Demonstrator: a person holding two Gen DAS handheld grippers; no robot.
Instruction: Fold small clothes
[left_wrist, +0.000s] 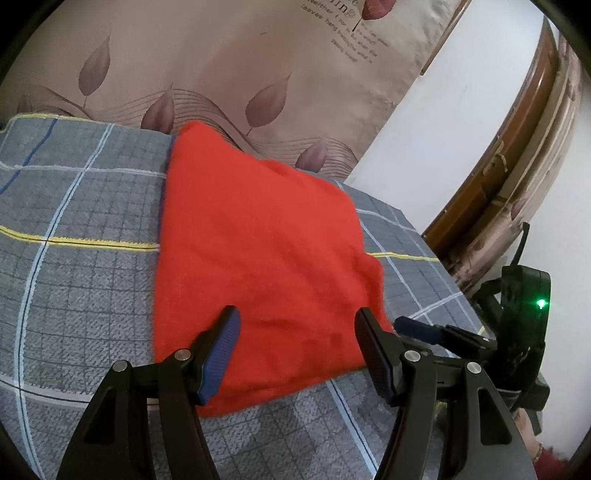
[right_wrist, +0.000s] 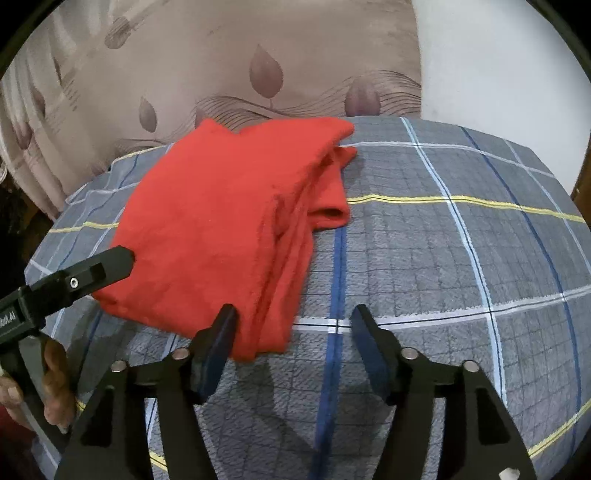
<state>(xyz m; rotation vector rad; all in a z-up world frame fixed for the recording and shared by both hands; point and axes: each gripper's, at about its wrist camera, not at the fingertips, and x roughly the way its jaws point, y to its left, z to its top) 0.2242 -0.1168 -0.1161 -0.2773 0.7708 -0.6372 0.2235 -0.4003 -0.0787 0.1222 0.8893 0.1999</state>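
Note:
A red garment (left_wrist: 258, 251) lies folded on the grey plaid cloth (left_wrist: 74, 258). In the right wrist view the red garment (right_wrist: 221, 221) shows layered folds along its right side and a small flap sticking out. My left gripper (left_wrist: 297, 347) is open, its fingers spread over the garment's near edge, holding nothing. My right gripper (right_wrist: 291, 343) is open just off the garment's near right corner, empty. The right gripper also shows in the left wrist view (left_wrist: 424, 330) beside the garment's right edge. The left gripper's finger (right_wrist: 107, 266) shows in the right wrist view at the garment's left edge.
The plaid cloth (right_wrist: 461, 258) covers a rounded surface that drops off at the sides. A leaf-patterned curtain (left_wrist: 221, 66) hangs behind it, with a white wall (left_wrist: 461, 110) and a wooden frame (left_wrist: 517, 155) to the right. A hand (right_wrist: 51, 387) holds the left gripper.

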